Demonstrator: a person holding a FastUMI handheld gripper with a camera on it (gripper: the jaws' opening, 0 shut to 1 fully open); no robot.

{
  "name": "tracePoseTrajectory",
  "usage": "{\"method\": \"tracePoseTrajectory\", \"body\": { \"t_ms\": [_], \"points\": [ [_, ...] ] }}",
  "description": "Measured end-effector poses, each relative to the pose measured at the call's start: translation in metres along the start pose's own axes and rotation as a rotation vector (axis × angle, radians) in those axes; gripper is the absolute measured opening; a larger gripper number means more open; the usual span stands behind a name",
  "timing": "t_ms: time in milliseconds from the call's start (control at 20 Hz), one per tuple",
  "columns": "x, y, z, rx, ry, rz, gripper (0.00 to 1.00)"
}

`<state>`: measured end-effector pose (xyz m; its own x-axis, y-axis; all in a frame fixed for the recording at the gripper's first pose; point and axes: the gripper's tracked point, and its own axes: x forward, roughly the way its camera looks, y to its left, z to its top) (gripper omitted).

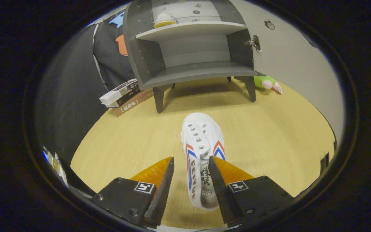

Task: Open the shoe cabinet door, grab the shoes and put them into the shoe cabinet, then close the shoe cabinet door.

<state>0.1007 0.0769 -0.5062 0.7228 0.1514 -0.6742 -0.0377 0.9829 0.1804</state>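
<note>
A white canvas shoe [201, 135] with red and blue stripes lies on the wooden table, toe pointing at the cabinet. My gripper [191, 158] is open around its heel end. The right finger sits over the shoe's opening, and the left finger stands a little apart from the shoe's left side. Beyond the shoe stands the grey shoe cabinet [188, 69] on legs. Its door [288, 61] is swung open to the right. A second white shoe [164, 20] with a yellowish sole rests on the upper shelf. The lower shelf [201, 69] is bare.
A stack of books [124, 96] lies left of the cabinet's legs. A green plush toy [267, 83] sits behind the right leg, by the open door. Bare tabletop [269, 129] stretches between the shoe and the cabinet.
</note>
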Motion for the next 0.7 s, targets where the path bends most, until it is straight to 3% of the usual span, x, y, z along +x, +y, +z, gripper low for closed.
{"method": "tracePoseTrajectory", "body": {
  "t_ms": [200, 400, 700],
  "points": [
    [0.021, 0.0, -0.006, 0.086, 0.027, 0.012, 0.47],
    [0.036, 0.002, 0.003, 0.133, -0.035, 0.036, 0.27],
    [0.039, 0.003, 0.005, 0.08, -0.096, 0.06, 0.1]
  ]
}}
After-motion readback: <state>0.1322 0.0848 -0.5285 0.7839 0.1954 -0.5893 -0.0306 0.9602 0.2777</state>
